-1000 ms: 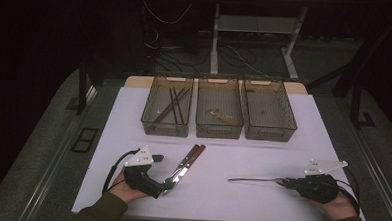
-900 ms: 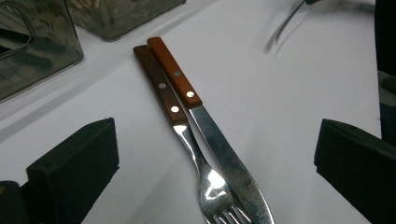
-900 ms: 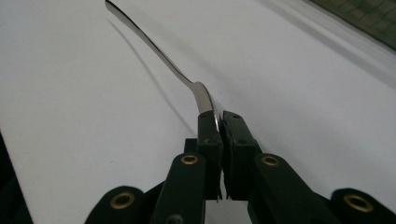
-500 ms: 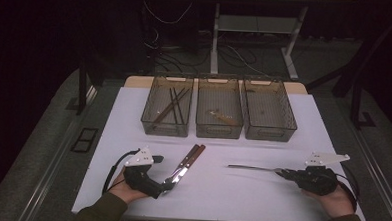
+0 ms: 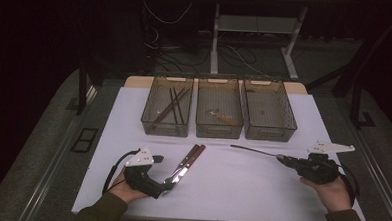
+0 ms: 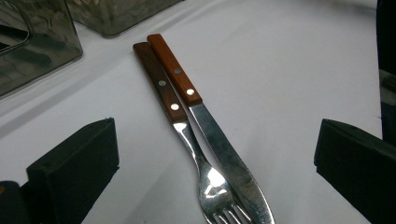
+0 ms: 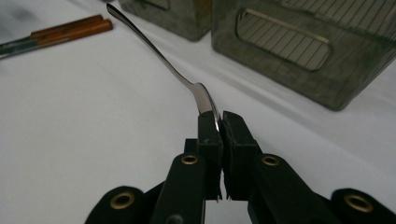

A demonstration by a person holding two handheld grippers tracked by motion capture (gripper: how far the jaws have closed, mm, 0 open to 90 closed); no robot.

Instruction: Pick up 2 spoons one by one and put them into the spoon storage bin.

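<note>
all-metal utensil [image 7: 161, 59], pinched at its bowl end by the right gripper [image 7: 219, 122], jaws closed flat on the thin metal; its handle juts ahead of the jaws, clear of the white table [image 5: 261, 183], probably so it can be carried handle first to the three mesh bins [image 5: 269, 109] beyond. left gripper [image 6: 215, 154], jaws wide apart and holding nothing, straddles the wooden-handled fork [image 6: 175, 116] and knife [image 6: 205, 126], which lie touching side by side, handles pointing away, seemingly next for pickup.

Dim room, bright table [image 5: 260, 188]
Surroundings fall into black; glare glints on the fork [image 6: 205, 172]; the spoon's [image 7: 159, 56] far handle blurs.
</note>
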